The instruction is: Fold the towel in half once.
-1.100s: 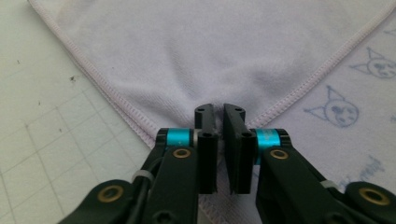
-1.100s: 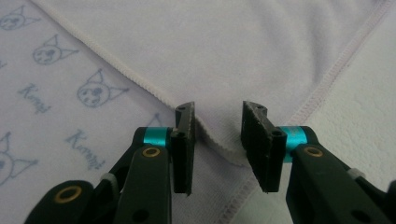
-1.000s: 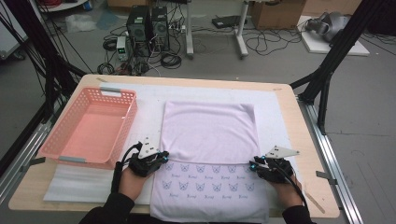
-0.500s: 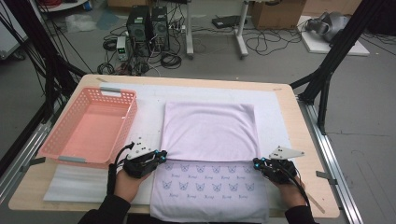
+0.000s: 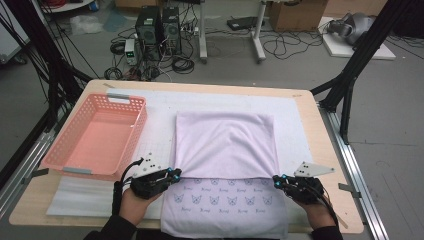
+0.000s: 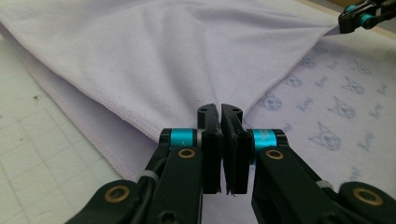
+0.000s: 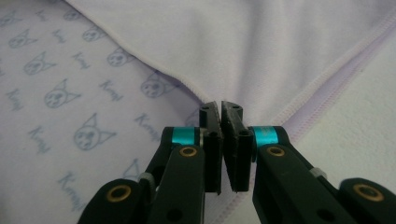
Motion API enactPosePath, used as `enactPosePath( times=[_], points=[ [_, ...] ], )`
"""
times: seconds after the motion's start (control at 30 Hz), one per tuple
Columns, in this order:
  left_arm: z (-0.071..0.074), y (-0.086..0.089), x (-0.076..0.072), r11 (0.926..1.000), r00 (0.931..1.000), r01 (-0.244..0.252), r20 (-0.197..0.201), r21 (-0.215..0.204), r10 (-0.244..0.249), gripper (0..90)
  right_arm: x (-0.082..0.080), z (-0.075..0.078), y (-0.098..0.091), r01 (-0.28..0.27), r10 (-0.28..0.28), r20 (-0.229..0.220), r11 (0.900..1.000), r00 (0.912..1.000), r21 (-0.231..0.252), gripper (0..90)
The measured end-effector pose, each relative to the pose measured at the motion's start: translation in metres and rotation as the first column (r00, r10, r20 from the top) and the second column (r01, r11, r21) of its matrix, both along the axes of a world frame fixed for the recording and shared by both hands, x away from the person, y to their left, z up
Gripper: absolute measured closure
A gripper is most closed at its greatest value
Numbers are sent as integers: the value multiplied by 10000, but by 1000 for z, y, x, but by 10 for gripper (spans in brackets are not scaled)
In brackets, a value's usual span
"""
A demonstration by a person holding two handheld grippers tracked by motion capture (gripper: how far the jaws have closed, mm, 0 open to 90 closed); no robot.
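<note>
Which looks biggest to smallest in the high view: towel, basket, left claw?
1. Towel, widest spread on the table.
2. Basket, clearly smaller than the towel.
3. Left claw, far smaller; nearer the camera, but the order holds.

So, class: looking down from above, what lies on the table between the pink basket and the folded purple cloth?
In the high view, a bare strip of the white gridded mat separates the pink basket from the purple cloth; nothing else sits there.

Both grippers, left gripper (image 5: 172, 174) and right gripper (image 5: 278, 180), seem clamped on the folded lilac towel's (image 5: 225, 142) near corners, pink basket (image 5: 95, 137) sitting alongside.
</note>
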State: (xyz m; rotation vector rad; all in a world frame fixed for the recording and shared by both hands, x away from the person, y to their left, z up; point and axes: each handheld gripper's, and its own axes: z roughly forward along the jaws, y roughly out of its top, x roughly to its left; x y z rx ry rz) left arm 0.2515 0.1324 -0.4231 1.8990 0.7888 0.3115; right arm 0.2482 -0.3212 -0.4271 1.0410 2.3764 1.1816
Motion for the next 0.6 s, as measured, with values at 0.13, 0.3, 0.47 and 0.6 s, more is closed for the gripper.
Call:
enactPosePath(
  times=[0.13,0.3,0.47,0.6],
  points=[
    [2,-1,-6,9999,9999,161,-33,31,-161,863,-8,3,0,-178,178,-19,9998,9998,-47,867],
    [3,4,-12,9999,9998,139,-114,-12,-139,863,-17,3,-7,-210,209,-165,9997,9996,-82,868],
    [6,10,-22,9993,9991,371,-187,-79,-373,864,-26,7,-11,-337,340,-175,9993,9993,145,869],
    [8,13,-31,9987,9983,500,-289,-113,-503,864,-35,9,-10,-602,601,-333,9982,9976,-12,870]
  ],
)
